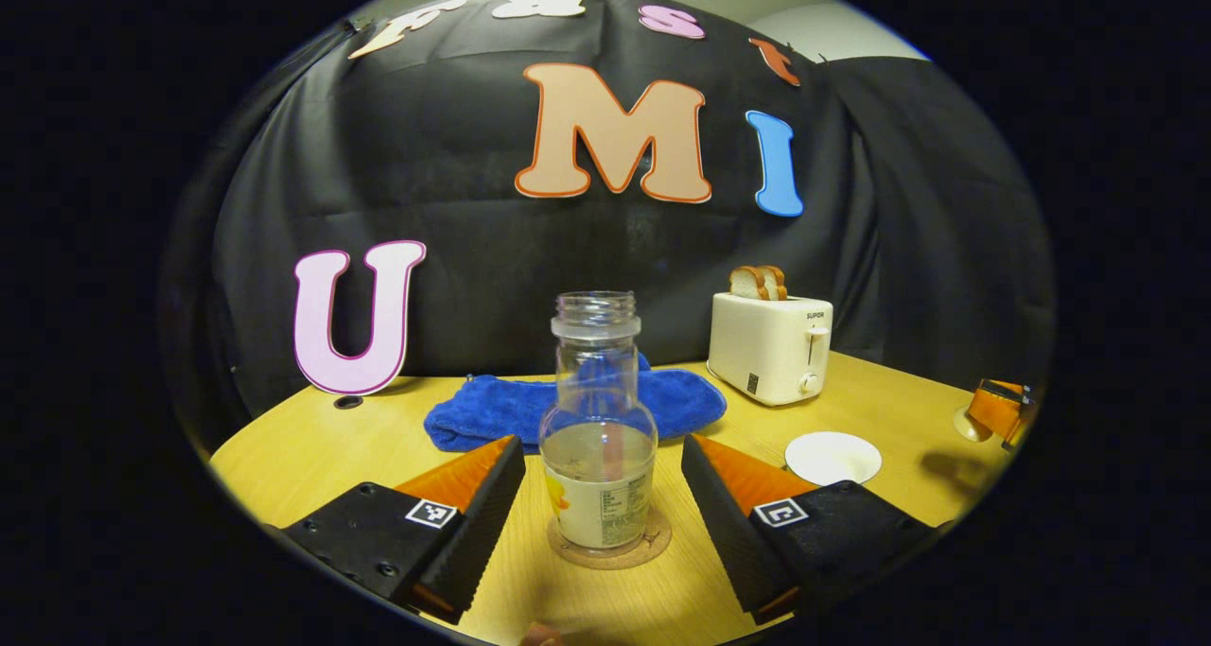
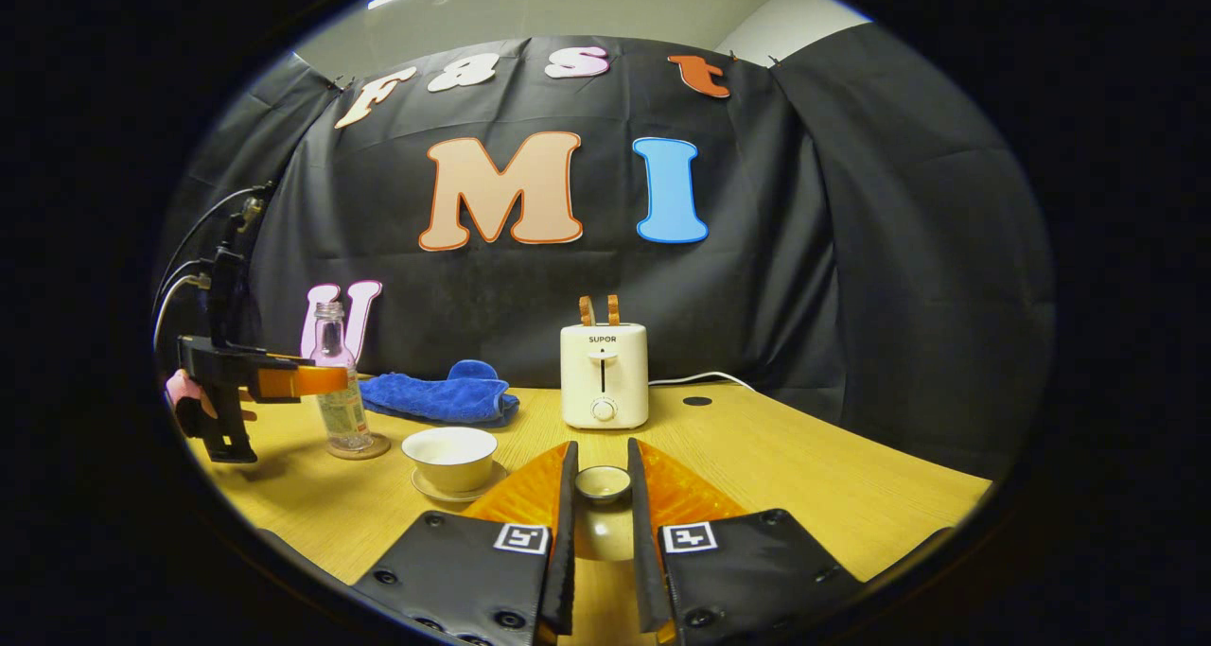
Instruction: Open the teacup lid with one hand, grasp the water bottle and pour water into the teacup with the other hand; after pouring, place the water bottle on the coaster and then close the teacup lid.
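Across the lower half of both views runs a yellow wooden table (image 2: 804,476), backed by a black cloth wall. At centre of the left gripper view, one clear water bottle (image 1: 599,428), uncapped and holding a little water, stands upright on a round cork coaster (image 1: 610,542). The left gripper (image 1: 603,495) flanks it, fingers spread wide and touching nothing. At lower centre of the right gripper view, the right gripper (image 2: 602,495) has its fingers closed on the knob of one teacup lid (image 2: 603,483). One white teacup (image 2: 450,457), uncovered, sits on its saucer (image 2: 458,487) at left of centre. One blue towel (image 2: 440,396) and one white toaster (image 2: 604,374) with two bread slices (image 2: 600,309) stand behind.
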### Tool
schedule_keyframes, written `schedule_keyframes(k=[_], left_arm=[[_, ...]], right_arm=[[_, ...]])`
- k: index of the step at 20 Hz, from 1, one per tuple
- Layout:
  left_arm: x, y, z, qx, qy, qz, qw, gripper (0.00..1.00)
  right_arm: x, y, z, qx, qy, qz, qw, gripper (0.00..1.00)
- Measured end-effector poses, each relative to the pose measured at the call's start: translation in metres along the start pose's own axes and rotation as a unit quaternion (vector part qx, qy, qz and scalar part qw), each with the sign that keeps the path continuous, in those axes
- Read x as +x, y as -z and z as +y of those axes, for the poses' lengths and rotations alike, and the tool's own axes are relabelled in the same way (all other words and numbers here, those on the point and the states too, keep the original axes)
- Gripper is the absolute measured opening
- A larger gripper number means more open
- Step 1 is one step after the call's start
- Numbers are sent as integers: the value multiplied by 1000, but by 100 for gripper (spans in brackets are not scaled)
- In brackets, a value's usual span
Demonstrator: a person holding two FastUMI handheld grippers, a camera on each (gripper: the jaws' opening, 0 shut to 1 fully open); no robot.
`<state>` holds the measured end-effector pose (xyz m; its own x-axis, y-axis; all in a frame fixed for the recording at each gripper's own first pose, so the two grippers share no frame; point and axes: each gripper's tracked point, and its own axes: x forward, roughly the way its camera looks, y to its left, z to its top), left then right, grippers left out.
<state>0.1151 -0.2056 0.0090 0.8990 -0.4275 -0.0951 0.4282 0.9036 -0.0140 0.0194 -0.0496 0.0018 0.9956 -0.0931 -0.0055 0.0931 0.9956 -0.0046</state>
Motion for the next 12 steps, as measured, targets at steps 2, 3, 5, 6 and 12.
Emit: schedule_keyframes(k=[2, 3, 5, 6, 12], left_arm=[[-12, 0, 2, -7, -4, -8, 1000, 97], [-17, 0, 3, -11, -5, -11, 1000, 97], [-28, 6, 7, -14, -10, -9, 1000, 97], [-33, 9, 11, -13, -15, -9, 1000, 97], [-50, 30, 40, -22, -58, -9, 998, 97]], right_arm=[[0, 0, 0, 0, 0, 0, 1000, 29], [0, -1, 0, 0, 0, 0, 1000, 29], [0, 0, 0, 0, 0, 0, 1000, 29], [-1, 0, 1, 0, -2, 0, 1000, 29], [-1, 1, 1, 0, -3, 0, 1000, 29]])
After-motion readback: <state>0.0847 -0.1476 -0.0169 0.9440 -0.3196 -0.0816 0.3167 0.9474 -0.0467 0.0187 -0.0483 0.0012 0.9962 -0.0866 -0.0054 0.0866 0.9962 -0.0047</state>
